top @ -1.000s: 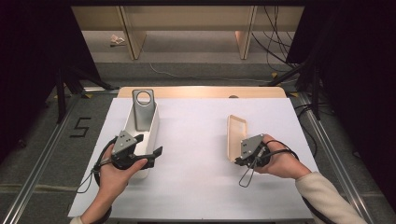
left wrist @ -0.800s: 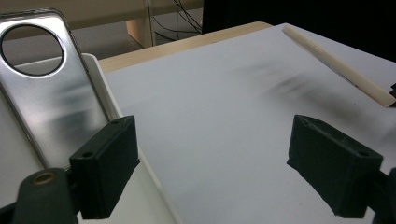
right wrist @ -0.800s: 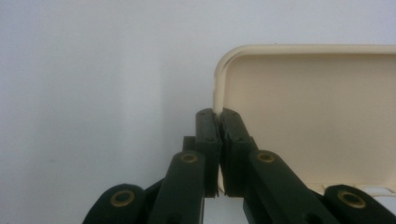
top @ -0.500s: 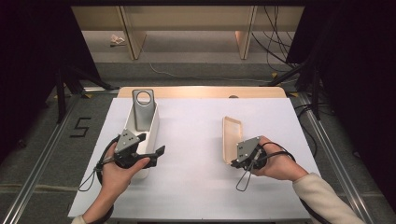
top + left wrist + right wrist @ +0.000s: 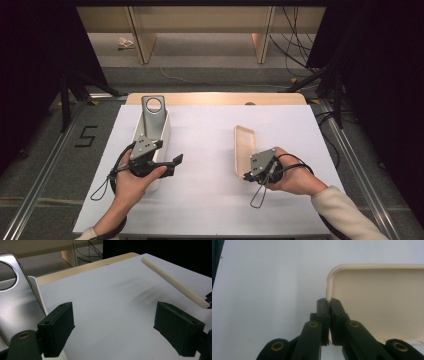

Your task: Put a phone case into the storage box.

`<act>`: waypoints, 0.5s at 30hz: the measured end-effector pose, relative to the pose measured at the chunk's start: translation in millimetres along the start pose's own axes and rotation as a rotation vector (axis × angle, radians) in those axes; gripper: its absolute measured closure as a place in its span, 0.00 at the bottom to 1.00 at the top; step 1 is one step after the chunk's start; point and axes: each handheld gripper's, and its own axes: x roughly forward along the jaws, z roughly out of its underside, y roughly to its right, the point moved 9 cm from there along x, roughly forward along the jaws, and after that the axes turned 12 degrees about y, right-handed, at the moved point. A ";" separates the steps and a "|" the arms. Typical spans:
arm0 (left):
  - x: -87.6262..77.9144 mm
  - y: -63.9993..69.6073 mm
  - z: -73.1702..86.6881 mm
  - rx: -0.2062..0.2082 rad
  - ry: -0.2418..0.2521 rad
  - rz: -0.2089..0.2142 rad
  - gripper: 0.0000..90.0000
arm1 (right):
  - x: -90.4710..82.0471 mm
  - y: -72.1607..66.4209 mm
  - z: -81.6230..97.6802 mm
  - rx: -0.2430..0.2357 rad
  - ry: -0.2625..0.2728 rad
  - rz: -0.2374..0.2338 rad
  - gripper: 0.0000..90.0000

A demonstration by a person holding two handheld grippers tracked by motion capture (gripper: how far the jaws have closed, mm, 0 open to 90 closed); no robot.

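A cream shallow case [image 5: 244, 145] lies lengthwise right of centre on the white sheet. My right gripper [image 5: 248, 175] is shut on the near corner of its rim. In the right gripper view the black jaws [image 5: 329, 303] pinch that rim, and the case's hollow [image 5: 382, 302] spreads to the right. A silver plate with a round hole [image 5: 152, 117] leans in a white tray [image 5: 165, 131] at the left. My left gripper [image 5: 167, 155] hovers open over the tray's near end. Its own view has the gripper [image 5: 115, 332] holding nothing, with the case [image 5: 175, 283] edge-on beyond.
A white sheet [image 5: 210, 200] covers the wooden table, whose far edge [image 5: 215, 98] is bare. Beyond it are floor, cables and wooden shelf legs. Metal rails run along both sides of the table. Black cables trail from both grippers toward the person.
The right gripper and the cream case have drifted slightly left and toward the person. The left gripper stays about where it was, still open.
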 end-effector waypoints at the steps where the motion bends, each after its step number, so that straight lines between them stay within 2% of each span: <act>1: 1.4 0.8 -0.2 -0.004 -0.002 -0.001 0.18 | 0.0 -0.5 -0.5 0.000 -0.002 -0.001 0.98; 9: 13.0 9.5 -4.0 -0.022 -0.026 0.014 0.18 | 3.4 -6.3 -8.6 -0.016 0.010 -0.010 0.98; 15: 25.4 19.5 -13.6 -0.018 -0.021 0.039 0.18 | 5.5 -9.7 -13.1 -0.032 0.016 -0.018 0.98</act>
